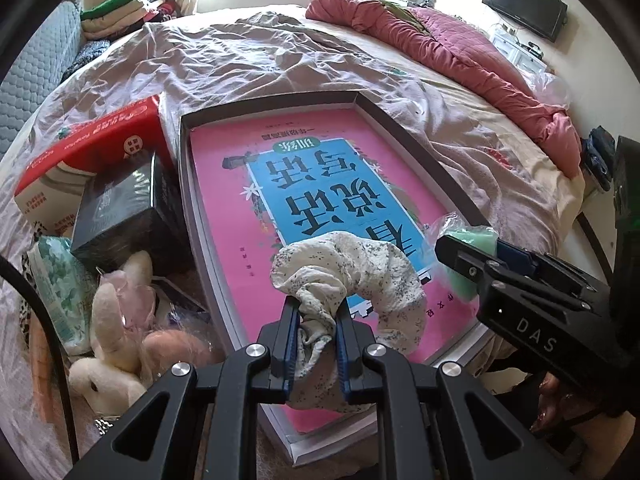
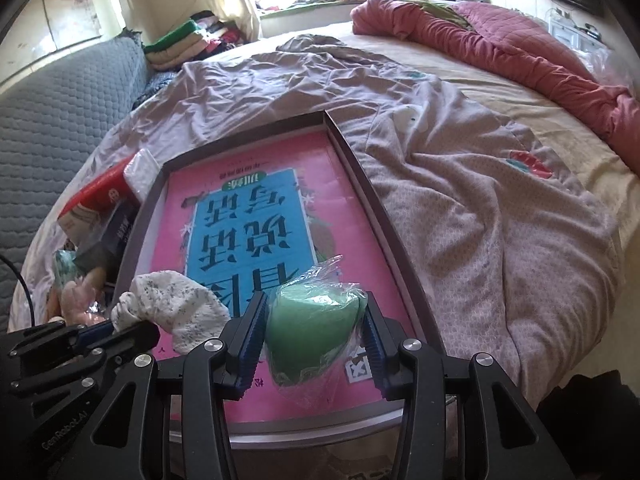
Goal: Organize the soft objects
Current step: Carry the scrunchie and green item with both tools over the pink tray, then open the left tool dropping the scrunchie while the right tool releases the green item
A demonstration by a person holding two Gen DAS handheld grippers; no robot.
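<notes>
My left gripper (image 1: 317, 314) is shut on a white speckled cloth (image 1: 360, 276), held over the near end of a grey shallow box (image 1: 416, 136) with a pink and blue book cover (image 1: 320, 184) inside. The cloth also shows in the right wrist view (image 2: 176, 308). My right gripper (image 2: 316, 336) is shut on a green sponge in clear plastic wrap (image 2: 312, 332), also over the box's (image 2: 360, 168) near end. In the left wrist view the right gripper (image 1: 460, 248) sits at the right with the green sponge (image 1: 468, 264) behind it.
A plush rabbit (image 1: 116, 336), a tissue pack (image 1: 60, 284), a black box (image 1: 124, 208) and a red-and-white carton (image 1: 92, 148) lie left of the grey box. The rumpled bed sheet (image 2: 480, 208) spreads beyond, with a pink quilt (image 2: 520, 48) at the far right.
</notes>
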